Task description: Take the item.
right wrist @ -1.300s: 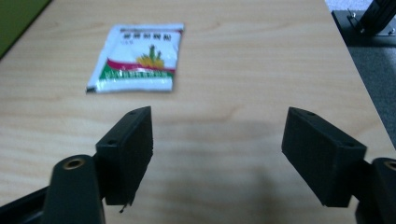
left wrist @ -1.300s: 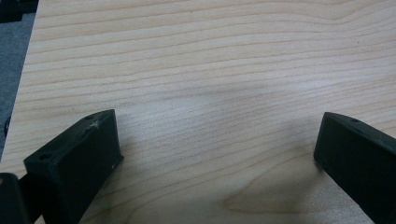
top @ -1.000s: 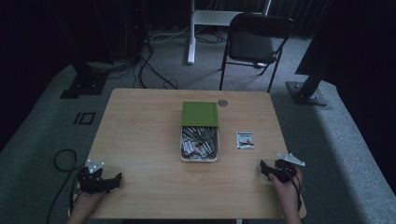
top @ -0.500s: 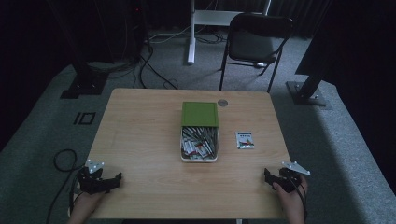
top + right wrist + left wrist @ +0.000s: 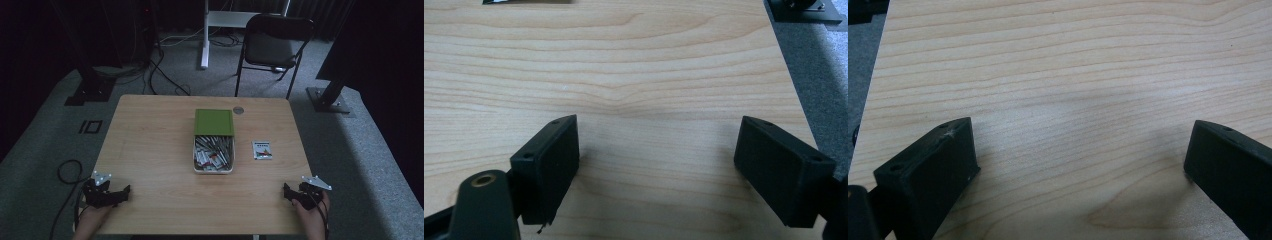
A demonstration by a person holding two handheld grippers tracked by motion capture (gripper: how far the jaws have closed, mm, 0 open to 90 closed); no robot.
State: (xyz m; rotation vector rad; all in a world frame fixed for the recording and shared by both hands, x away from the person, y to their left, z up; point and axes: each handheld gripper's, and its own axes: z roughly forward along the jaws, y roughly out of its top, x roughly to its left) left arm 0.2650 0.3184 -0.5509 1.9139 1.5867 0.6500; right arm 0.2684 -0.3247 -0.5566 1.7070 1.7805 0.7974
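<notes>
A white box full of several small packets sits mid-table, and its green lid lies just behind it. One loose packet rests to the right of the box. My left gripper lies at the front left corner of the wooden table, open, with bare wood between its jaws. My right gripper sits at the front right corner, also open over bare wood. A hand holds each gripper from the near edge.
A small round disc lies near the far edge, right of the lid. A folding chair and stand bases stand on the grey carpet beyond the table. A cable loops on the floor at the left.
The right gripper has drawn back toward the near edge and slightly right. The left gripper has barely shifted.
</notes>
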